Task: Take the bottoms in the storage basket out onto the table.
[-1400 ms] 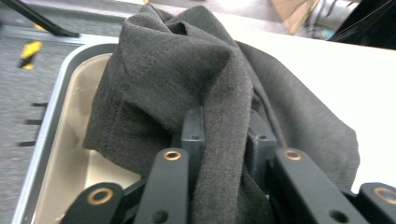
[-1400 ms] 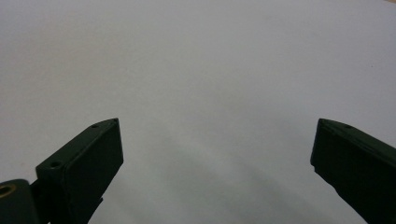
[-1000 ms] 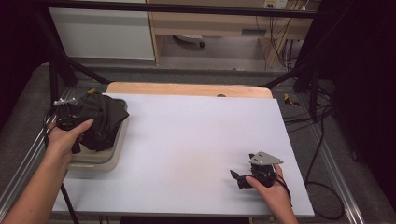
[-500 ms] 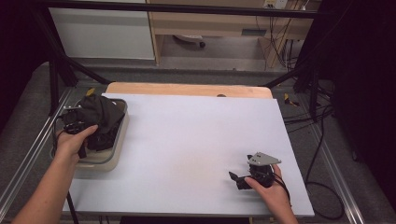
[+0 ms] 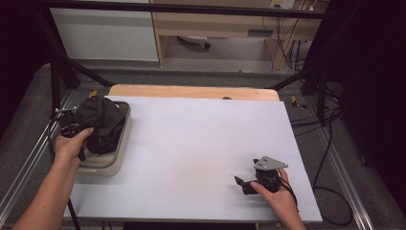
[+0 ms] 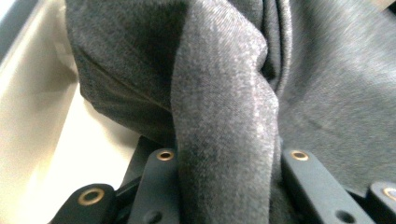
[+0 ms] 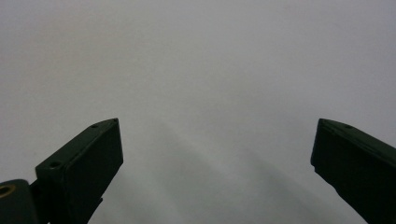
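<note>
In the cream plastic tub (image 5: 116, 158) at the white table's (image 5: 201, 143) left edge, the left gripper (image 6: 224, 186) has just been closing and now pinches a fold of crumpled dark grey cloth (image 6: 224, 107), while the right gripper (image 7: 215, 163), well apart from the tub, rests spread wide.

Your right gripper (image 7: 212, 154) looks out over the pale table surface (image 7: 201, 60), which runs across the whole frame with a faint shadow streak in the lower middle. One black jaw rises at the lower left, the other at the lower right. They stand wide apart with bare surface between them.
</note>
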Action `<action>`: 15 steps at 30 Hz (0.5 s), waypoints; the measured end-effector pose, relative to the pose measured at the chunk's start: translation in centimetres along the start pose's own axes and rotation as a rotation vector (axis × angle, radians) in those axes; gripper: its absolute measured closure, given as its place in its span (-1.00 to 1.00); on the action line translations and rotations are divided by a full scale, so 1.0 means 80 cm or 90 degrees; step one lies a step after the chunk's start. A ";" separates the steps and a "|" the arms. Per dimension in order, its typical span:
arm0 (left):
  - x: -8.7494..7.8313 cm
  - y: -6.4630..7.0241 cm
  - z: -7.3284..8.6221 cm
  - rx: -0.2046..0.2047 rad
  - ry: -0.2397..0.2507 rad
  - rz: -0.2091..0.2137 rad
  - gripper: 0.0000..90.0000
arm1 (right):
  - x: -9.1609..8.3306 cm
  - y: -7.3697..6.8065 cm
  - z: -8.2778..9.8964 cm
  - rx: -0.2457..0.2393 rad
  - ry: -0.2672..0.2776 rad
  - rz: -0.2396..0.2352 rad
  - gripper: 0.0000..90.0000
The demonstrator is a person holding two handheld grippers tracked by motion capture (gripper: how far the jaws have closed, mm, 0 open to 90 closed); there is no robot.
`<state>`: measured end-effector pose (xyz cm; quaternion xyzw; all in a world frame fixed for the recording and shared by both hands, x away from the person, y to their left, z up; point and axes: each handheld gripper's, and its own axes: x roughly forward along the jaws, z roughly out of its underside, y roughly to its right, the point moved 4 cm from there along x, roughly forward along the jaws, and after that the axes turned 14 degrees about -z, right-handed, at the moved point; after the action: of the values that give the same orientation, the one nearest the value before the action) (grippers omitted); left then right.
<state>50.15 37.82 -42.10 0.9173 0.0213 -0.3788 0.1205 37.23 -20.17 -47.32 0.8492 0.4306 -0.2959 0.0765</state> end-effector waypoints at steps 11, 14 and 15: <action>-0.033 -0.008 -0.019 -0.079 0.066 0.091 0.60 | -0.001 0.000 -0.001 -0.003 0.004 0.003 -0.93; -0.038 -0.008 -0.023 -0.089 0.079 0.104 0.61 | -0.001 0.000 -0.001 -0.004 0.005 0.003 -0.93; -0.042 -0.007 -0.026 -0.096 0.086 0.114 0.61 | -0.001 0.000 -0.001 -0.004 0.005 0.004 -0.93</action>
<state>49.15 39.03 -38.43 0.9273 -0.0239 -0.3014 0.2208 37.26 -20.21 -47.23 0.8515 0.4292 -0.2908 0.0781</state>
